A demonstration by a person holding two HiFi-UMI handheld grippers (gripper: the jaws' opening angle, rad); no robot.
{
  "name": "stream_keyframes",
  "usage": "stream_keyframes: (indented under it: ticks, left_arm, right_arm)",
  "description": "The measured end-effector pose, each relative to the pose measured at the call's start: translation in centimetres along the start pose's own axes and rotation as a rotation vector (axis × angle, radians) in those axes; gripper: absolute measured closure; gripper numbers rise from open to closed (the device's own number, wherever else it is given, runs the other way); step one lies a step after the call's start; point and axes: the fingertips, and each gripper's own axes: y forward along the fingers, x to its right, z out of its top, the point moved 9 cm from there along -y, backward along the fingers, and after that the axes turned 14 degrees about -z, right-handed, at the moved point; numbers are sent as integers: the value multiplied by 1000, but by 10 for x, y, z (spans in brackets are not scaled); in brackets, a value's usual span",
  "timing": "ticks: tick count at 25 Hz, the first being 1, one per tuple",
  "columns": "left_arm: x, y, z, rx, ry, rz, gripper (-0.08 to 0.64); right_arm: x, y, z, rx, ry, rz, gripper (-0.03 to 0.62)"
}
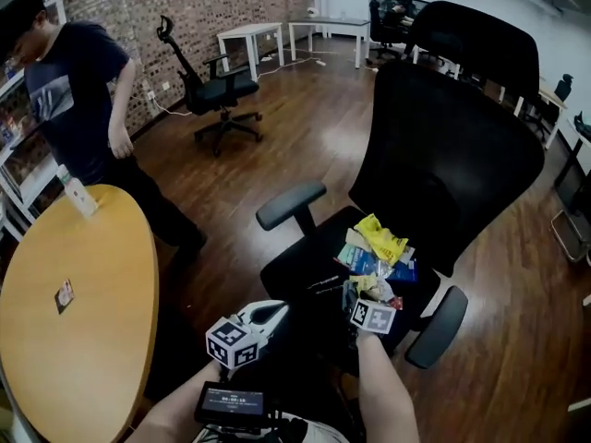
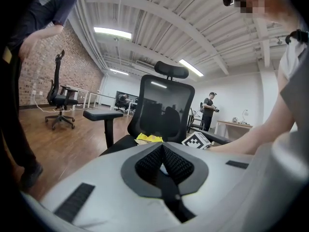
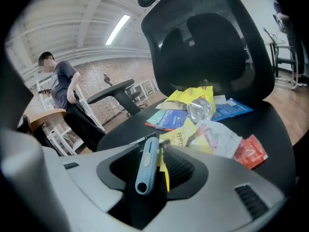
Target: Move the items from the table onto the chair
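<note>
Chair [image 1: 294, 270]: carries heap of packets [image 1: 379, 252] on seat, so looks mostly done. Table [image 1: 92, 358]: holds only white box [image 1: 78, 197] and small card [image 1: 63, 295], probably left to move. Right gripper [image 3: 161, 149]: jaws spread over seat, blue cutter [image 3: 146, 166] loose between. Left gripper [image 2: 162, 151]: jaws pressed together, empty.

We are in an open office with a wooden floor [image 1: 314, 127]. Around the black mesh chair [image 1: 452, 155] we see the usual furnishings: a second swivel chair [image 1: 220, 90] beyond it to the left, white desks [image 1: 251, 33] farther behind it by a brick wall [image 1: 185, 3], a round wooden table [image 1: 83, 312] to its left, and strip lights [image 2: 112, 32] on the ceiling above it
</note>
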Motion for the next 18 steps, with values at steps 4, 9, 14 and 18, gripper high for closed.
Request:
stream_keyframes:
  ticks: [4, 9, 14, 18]
  left_arm:
    - [-1, -1, 6, 14, -4, 3, 543]
    - [-10, -12, 21, 30, -5, 18, 543]
    - [5, -41, 49, 66, 0, 24, 543]
    - [30, -82, 86, 146, 49, 94, 543]
  right_arm:
    - [-2, -15, 19, 106, 17, -23, 417]
    - [-39, -38, 49, 225, -9, 104, 574]
    - [-98, -78, 66, 326, -138, 338, 574]
    - [-178, -131, 93, 441, -231, 618, 575]
